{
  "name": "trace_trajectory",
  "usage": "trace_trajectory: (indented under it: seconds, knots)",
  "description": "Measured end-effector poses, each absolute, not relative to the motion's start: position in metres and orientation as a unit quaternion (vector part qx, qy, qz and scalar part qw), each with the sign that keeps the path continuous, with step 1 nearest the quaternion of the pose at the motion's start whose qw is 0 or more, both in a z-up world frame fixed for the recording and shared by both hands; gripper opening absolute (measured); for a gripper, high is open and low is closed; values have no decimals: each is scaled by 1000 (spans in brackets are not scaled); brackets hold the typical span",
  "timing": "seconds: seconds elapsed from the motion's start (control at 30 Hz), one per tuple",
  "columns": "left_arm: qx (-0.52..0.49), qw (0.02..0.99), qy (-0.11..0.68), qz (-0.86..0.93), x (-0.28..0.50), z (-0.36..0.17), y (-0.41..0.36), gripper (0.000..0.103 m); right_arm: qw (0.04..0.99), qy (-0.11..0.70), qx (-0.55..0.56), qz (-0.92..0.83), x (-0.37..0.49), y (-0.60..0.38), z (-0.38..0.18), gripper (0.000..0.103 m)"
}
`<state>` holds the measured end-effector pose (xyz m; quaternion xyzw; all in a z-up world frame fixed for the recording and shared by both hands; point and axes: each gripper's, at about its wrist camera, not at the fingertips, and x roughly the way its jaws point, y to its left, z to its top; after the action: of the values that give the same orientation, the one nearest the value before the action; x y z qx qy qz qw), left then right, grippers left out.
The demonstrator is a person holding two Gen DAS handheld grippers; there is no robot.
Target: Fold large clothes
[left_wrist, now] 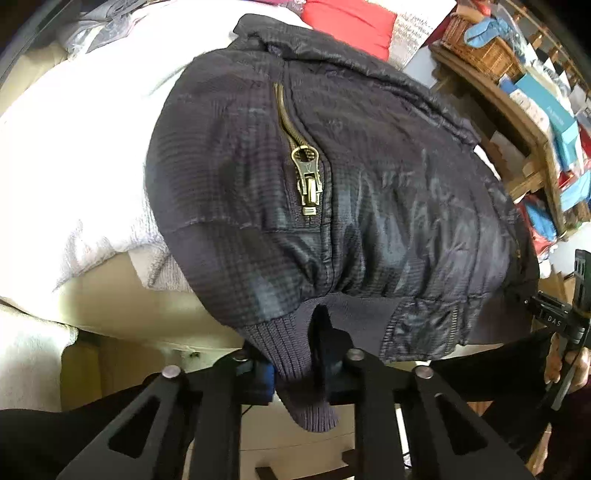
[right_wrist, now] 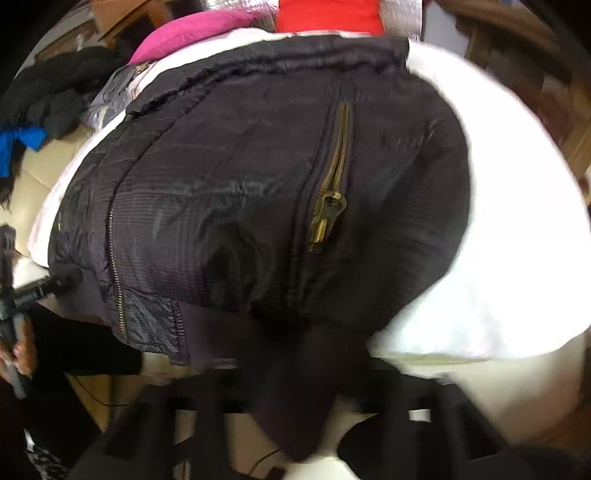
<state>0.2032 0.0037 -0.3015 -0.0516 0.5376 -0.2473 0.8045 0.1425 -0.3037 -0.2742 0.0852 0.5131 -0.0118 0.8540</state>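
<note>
A dark navy padded jacket (left_wrist: 351, 177) lies front up on a white blanket (left_wrist: 74, 129), its brass zip pull (left_wrist: 308, 184) near the middle. The ribbed knit hem (left_wrist: 295, 354) hangs over the near edge. My left gripper (left_wrist: 303, 374) is shut on that hem, and a fold of it droops below the fingers. The right wrist view is blurred. It shows the same jacket (right_wrist: 240, 192) with its zip pull (right_wrist: 328, 218), and my right gripper (right_wrist: 295, 391) shut on a dark bunch of the hem that hangs between its fingers.
A red cushion (left_wrist: 347, 18) and a pink cloth (right_wrist: 199, 29) lie beyond the jacket. A wooden shelf (left_wrist: 517, 110) with a wicker basket (left_wrist: 476, 44) stands at the right. Dark clothes (right_wrist: 55, 96) are piled at the left. A hand (left_wrist: 565, 363) shows at the edge.
</note>
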Motion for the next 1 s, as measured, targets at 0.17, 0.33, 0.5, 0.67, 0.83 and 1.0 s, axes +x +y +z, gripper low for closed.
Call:
trace_trajectory:
  seconds: [0.17, 0.33, 0.5, 0.67, 0.83, 1.0]
  knots:
    - [-66, 807, 516, -279, 192, -272, 17, 15, 883, 460, 91, 14, 127, -300, -232, 15]
    - [-89, 811, 489, -310, 191, -223, 30, 15, 909, 390, 136, 49, 115, -312, -188, 14]
    - [-108, 820, 456, -327, 209, -171, 37, 15, 921, 334, 188, 74, 111, -322, -160, 14]
    - [-103, 832, 433, -331, 253, -122, 19, 15, 931, 290, 208, 71, 128, -354, -127, 14]
    - [-94, 846, 416, -321, 316, -89, -6, 15, 938, 258, 223, 57, 170, -391, -94, 14]
    - [-91, 856, 411, -300, 404, -77, -35, 16, 944, 239, 223, 37, 240, -418, -69, 14]
